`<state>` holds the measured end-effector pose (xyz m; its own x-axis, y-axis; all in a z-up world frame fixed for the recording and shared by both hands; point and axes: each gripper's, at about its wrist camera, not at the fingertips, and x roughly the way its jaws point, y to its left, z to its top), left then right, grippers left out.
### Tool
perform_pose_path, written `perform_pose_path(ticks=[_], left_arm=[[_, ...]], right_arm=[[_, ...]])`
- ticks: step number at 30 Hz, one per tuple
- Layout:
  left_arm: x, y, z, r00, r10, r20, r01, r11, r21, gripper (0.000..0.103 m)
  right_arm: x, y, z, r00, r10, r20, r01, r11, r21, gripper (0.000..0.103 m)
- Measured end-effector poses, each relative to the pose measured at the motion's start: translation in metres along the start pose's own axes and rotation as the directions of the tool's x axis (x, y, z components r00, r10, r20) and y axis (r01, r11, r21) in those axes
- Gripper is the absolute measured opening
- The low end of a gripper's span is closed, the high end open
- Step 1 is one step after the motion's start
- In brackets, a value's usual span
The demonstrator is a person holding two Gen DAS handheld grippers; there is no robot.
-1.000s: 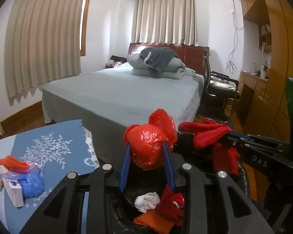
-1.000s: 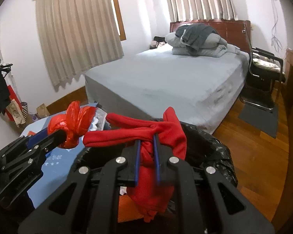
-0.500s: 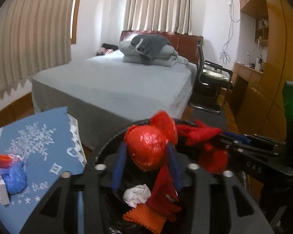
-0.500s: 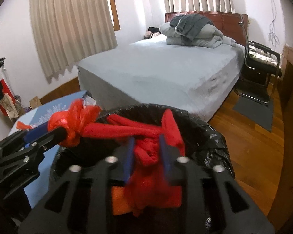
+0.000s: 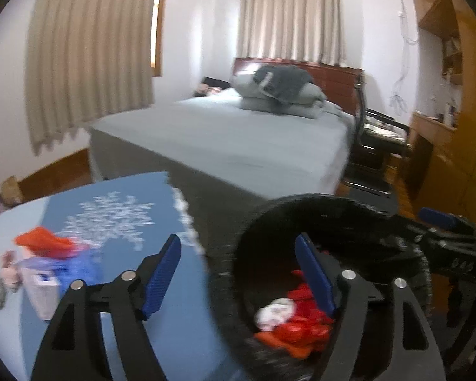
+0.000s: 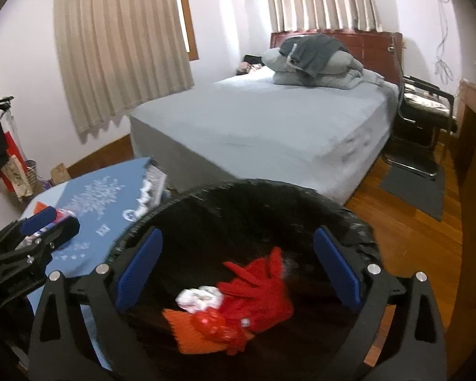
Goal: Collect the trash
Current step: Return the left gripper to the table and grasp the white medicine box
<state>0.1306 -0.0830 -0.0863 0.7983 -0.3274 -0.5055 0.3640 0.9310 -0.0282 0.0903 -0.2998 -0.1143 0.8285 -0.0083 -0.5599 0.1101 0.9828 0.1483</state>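
Observation:
A black-lined trash bin (image 6: 349, 219) stands below both grippers. Inside lie a red cloth (image 6: 260, 289), a red plastic bag ball (image 6: 211, 322), an orange piece (image 6: 177, 327) and a white wad (image 6: 200, 297); the pile also shows in the left wrist view (image 5: 298, 324). My right gripper (image 6: 238, 270) is open and empty over the bin. My left gripper (image 5: 238, 273) is open and empty, straddling the bin's left rim (image 5: 238, 254). More trash remains on the blue table: an orange scrap (image 5: 42, 241), a blue bag (image 5: 76, 265) and a white box (image 5: 42, 292).
The blue tablecloth table (image 5: 117, 222) is left of the bin. A grey bed (image 6: 269, 127) stands behind. A black chair (image 6: 425, 120) and wooden cabinets (image 5: 453, 158) are at the right, over wooden floor (image 6: 406, 241).
Both grippers opened. The red bag ball dropped from the left gripper and the red cloth from the right gripper into the bin. The left gripper shifted left toward the table.

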Motion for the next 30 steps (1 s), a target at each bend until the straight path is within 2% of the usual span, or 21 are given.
perform_pose_path(ticks=[6, 12, 16, 22, 26, 30], left_arm=[[-0.021, 0.051, -0.011, 0.989, 0.144, 0.017, -0.143, 0.989, -0.037, 0.076], [-0.037, 0.109, -0.029, 0.959, 0.285, -0.006, -0.284, 0.954, -0.097, 0.076], [-0.043, 0.145, -0.045, 0.931, 0.363, -0.033, -0.364, 0.922, -0.129, 0.076], [-0.041, 0.180, -0.063, 0.910, 0.407, -0.083, -0.415, 0.893, -0.173, 0.076], [-0.033, 0.192, -0.070, 0.906, 0.410, -0.108, -0.424, 0.886, -0.187, 0.076], [-0.026, 0.197, -0.075, 0.911, 0.391, -0.128, -0.410, 0.891, -0.197, 0.076]], right_arm=[[0.011, 0.050, 0.001, 0.996, 0.090, -0.011, -0.091, 0.995, -0.041, 0.095], [0.026, 0.114, 0.001, 0.983, 0.179, -0.030, -0.182, 0.977, -0.111, 0.095], [0.038, 0.157, -0.001, 0.969, 0.244, -0.031, -0.245, 0.961, -0.130, 0.095], [0.062, 0.210, -0.009, 0.959, 0.280, -0.037, -0.282, 0.942, -0.179, 0.095], [0.081, 0.226, -0.016, 0.960, 0.274, -0.056, -0.279, 0.944, -0.175, 0.095], [0.094, 0.232, -0.024, 0.963, 0.261, -0.073, -0.270, 0.945, -0.183, 0.095]])
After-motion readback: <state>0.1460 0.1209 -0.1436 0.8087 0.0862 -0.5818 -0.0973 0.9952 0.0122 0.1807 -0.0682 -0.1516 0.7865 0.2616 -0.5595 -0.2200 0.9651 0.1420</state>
